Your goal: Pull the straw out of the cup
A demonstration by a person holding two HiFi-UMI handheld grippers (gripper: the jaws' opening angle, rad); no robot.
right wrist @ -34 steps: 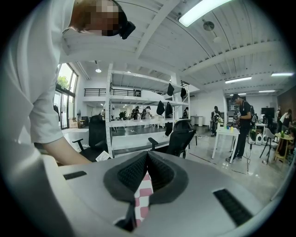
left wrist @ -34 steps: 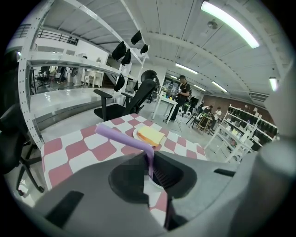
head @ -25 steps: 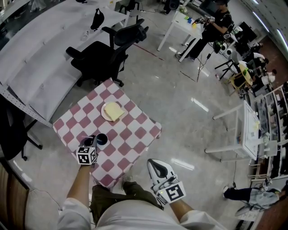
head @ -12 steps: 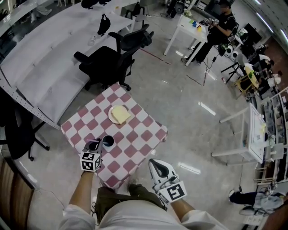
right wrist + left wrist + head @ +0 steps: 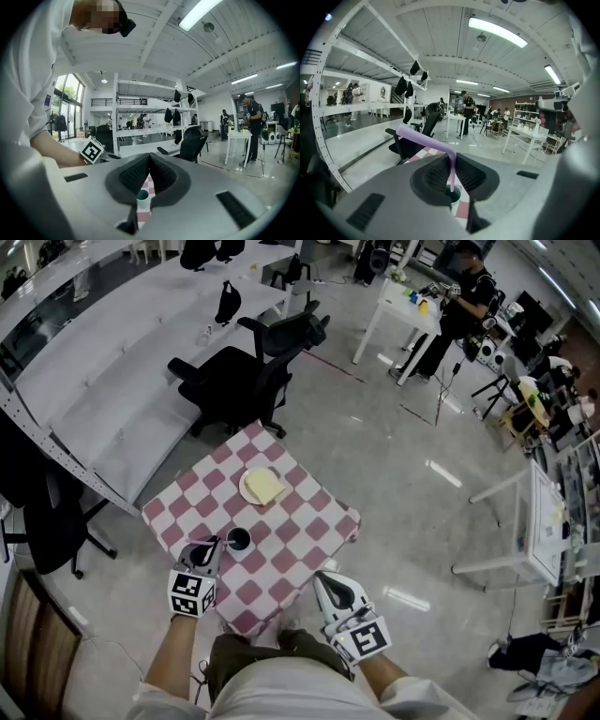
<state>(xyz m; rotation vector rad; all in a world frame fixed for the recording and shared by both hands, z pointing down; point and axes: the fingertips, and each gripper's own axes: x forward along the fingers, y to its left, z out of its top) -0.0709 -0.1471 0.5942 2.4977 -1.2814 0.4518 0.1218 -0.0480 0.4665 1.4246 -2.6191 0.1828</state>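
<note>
1. Pinching the purple bendy straw [image 5: 426,139] just below its bend, the left gripper [image 5: 451,161] holds it over the cup [image 5: 453,196].
2. Light and easily crushed, the straw likely needs only gentle pressure.
3. Empty, the right gripper [image 5: 149,161] has its jaws pressed together.

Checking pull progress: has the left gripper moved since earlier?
Yes. The left gripper, holding the straw, has drawn back from the cup toward the person.

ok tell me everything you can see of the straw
The straw is pale purple, bendy and looks like plastic. Its long part stands upright, pinched between the shut jaws of the left gripper. Its short top part angles off to the left in the left gripper view. Its lower end shows against the dark mouth of the white cup. Whether it has cleared the rim is unclear.
</note>
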